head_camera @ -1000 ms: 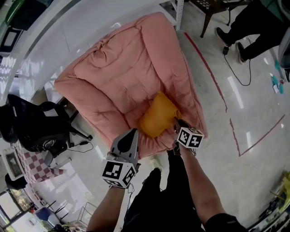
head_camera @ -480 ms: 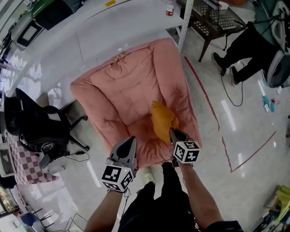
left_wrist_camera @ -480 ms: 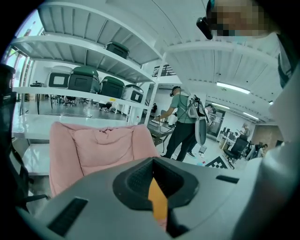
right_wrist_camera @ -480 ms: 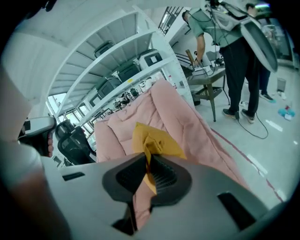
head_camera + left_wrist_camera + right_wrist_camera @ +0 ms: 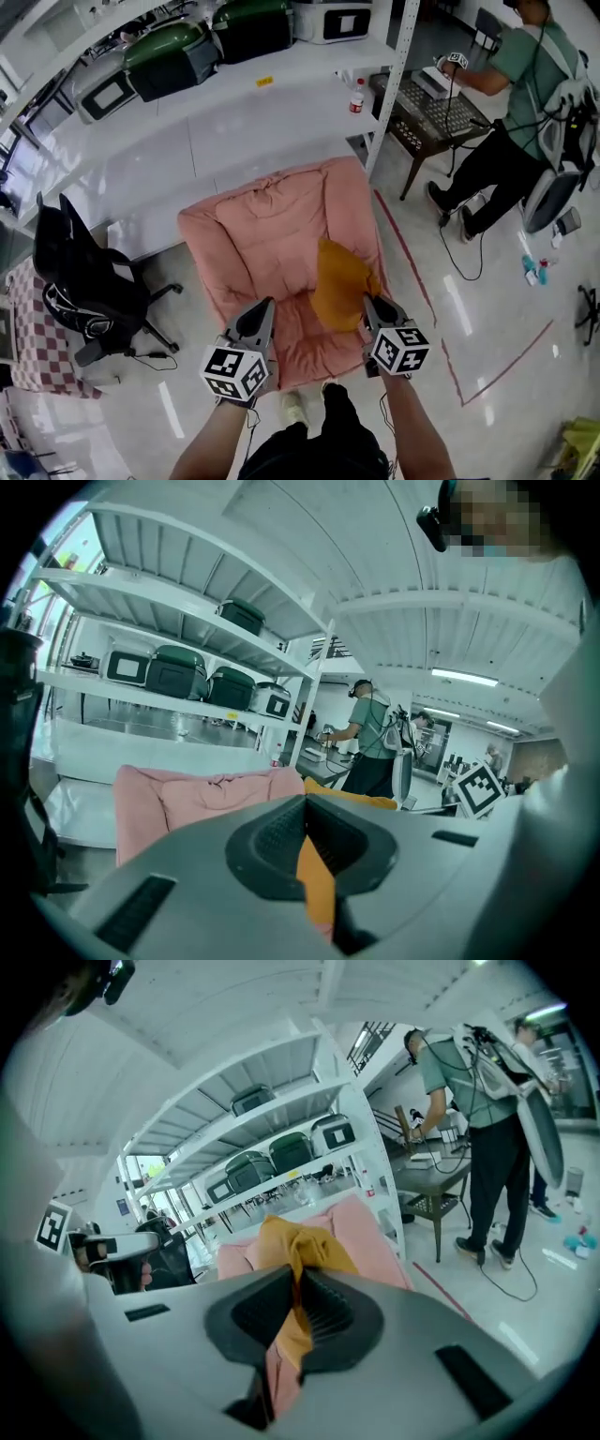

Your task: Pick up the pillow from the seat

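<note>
Head view: my right gripper (image 5: 369,302) is clamped on the lower corner of the orange pillow (image 5: 339,281). A second ago the pillow lay flat at the front of the pink seat (image 5: 262,234); now it hangs upright off the cushion, raised over the seat's right front. Both grippers sit higher than before, and more of the room shows, including a white shelf rack (image 5: 281,84) and a person (image 5: 525,84) at the far right. My left gripper (image 5: 263,307) is apart from the pillow, its jaws together on nothing.

Left gripper view: the jaws meet at the tip. Orange fabric shows only beyond them, with the pink seat behind.

Right gripper view: the jaws pinch a fold of the pillow. The cloth is mustard-orange, soft and bunched into creases above the pads, with the seat just behind it.
</note>
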The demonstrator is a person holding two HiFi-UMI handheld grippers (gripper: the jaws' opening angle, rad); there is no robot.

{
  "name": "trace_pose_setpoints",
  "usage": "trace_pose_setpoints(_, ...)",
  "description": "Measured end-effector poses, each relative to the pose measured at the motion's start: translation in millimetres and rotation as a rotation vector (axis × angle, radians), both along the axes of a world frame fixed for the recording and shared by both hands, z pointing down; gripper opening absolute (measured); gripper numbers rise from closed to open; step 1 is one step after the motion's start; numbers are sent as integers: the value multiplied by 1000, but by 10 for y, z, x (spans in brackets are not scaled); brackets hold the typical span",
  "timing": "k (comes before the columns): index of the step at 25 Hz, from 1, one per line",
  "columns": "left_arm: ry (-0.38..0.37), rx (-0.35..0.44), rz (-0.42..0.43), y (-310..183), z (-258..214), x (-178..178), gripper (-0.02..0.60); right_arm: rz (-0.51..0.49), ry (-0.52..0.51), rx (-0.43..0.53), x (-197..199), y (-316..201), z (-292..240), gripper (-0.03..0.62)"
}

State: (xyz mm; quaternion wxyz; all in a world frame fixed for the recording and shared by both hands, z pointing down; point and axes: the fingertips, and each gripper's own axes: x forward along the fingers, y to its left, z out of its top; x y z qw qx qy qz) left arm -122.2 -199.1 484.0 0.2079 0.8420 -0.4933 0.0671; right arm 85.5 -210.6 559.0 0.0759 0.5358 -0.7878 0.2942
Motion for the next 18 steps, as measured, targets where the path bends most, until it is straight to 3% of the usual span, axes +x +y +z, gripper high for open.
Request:
trace_pose_setpoints(8,23,83,-23,70,-657,-199,5,-29,7,188,-112,41,-1084,25)
trace_pose_setpoints(18,51,191,-2,213,-1557,-302,5,-36,37,358,-150,215,-2212,20)
